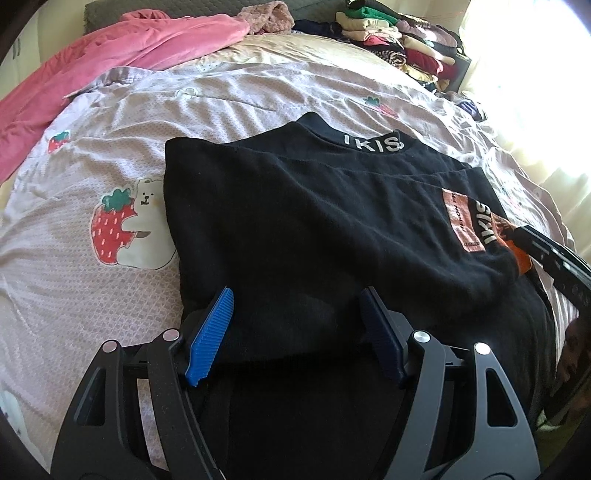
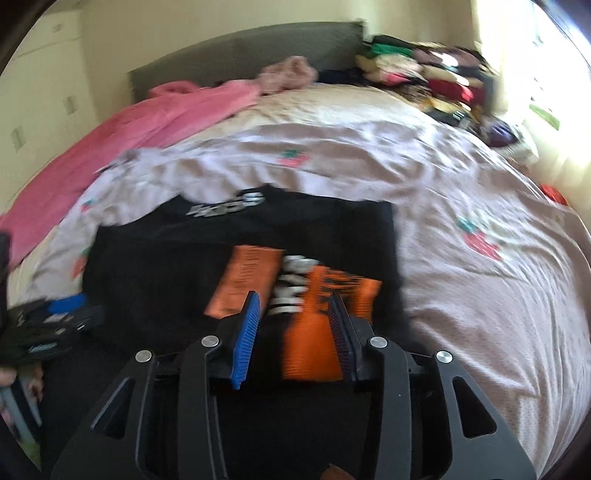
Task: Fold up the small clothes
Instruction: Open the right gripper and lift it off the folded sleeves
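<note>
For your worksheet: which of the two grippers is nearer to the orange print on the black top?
Right. The right gripper hangs directly over the orange print on the black top, jaws apart around nothing. The left gripper sits at the top's near hem, across the garment from the print.

The black shirt carries "IKIS" in white letters on its collar band. Its orange chest patch has small print too fine to read, with larger white letters "IKIS" beside it.

bed — pink strawberry-print cover | grey headboard | cream wall | bright window — right
</note>
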{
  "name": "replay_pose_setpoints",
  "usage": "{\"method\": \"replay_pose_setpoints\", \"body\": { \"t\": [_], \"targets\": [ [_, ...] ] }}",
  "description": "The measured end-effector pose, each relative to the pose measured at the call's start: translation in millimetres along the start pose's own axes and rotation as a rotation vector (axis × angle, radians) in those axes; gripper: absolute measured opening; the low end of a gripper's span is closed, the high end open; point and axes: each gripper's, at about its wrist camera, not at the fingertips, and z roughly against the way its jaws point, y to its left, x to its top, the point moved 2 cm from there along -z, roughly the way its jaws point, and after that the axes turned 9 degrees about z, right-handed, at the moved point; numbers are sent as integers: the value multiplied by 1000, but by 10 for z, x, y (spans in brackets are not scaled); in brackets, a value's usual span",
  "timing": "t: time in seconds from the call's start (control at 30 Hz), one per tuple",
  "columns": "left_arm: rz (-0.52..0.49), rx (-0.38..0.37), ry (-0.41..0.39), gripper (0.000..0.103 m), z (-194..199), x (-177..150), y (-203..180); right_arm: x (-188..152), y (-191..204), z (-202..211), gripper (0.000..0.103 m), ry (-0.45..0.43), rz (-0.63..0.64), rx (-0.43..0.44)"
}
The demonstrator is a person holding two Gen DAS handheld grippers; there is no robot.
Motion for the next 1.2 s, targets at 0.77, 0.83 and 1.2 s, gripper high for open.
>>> {"method": "replay_pose_setpoints", "body": {
  "t": [0.77,0.83,1.2],
  "targets": [
    [-32,4,9,63,48,-68,-32,-173,312,-236,39,103,40,56],
    [-33,4,8,64,55,-68,-44,-168,302,-194,41,96,26,67],
    [-15,-35,6,72,181,-58,-76,-147,318,2,68,56,2,86]
  ]
}}
